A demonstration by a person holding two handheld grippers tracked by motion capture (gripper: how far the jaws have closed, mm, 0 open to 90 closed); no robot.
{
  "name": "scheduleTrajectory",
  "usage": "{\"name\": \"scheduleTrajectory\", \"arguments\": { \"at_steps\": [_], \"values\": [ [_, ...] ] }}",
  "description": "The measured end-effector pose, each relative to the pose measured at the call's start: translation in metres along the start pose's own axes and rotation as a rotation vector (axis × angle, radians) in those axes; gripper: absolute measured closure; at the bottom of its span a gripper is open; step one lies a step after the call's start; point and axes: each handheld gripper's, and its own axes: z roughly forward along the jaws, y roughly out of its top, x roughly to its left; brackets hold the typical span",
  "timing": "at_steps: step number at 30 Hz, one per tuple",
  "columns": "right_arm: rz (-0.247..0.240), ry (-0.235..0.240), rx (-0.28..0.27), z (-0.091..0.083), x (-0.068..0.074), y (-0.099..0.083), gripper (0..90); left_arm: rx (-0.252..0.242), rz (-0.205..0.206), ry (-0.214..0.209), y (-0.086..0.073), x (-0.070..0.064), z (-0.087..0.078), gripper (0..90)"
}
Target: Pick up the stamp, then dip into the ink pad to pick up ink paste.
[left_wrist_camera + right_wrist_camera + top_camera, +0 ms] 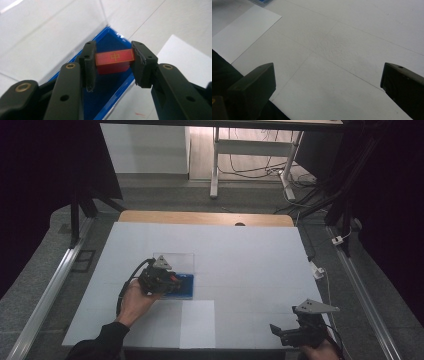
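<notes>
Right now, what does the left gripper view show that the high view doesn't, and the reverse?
Left gripper view: the red block with a gold character on top, clamped between the left gripper pads, above the blue tray floor.

High view: the right gripper near the table's front right corner, jaws apart and holding nothing; the person's hands; the wooden table edge; the floor and desk legs beyond.

Both: the blue tray with its clear walls, the left gripper over it, the white table cover and the brighter white sheet.
</notes>
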Motion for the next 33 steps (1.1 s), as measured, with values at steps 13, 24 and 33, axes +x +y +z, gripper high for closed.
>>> {"name": "scheduleTrajectory", "arguments": {
  "at_steps": [13, 24, 33],
  "values": [
    [-0.002, -0.002, 0.004, 0.0, 0.0, 0.0, 0.3, -0.035, 0.055, -0.032, 0.004, 0.0, -0.001, 57.6],
    [-0.004, -0.001, 0.008, 0.001, 0.001, 0.001, 0.3, 0.016, 0.056, -0.032, 0.01, 0.004, 0.013, 57.6],
    [-0.006, -0.001, 0.008, 0.001, 0.001, 0.001, 0.3, 0.037, 0.054, -0.017, 0.012, 0.007, 0.026, 57.6]
  ]
}}
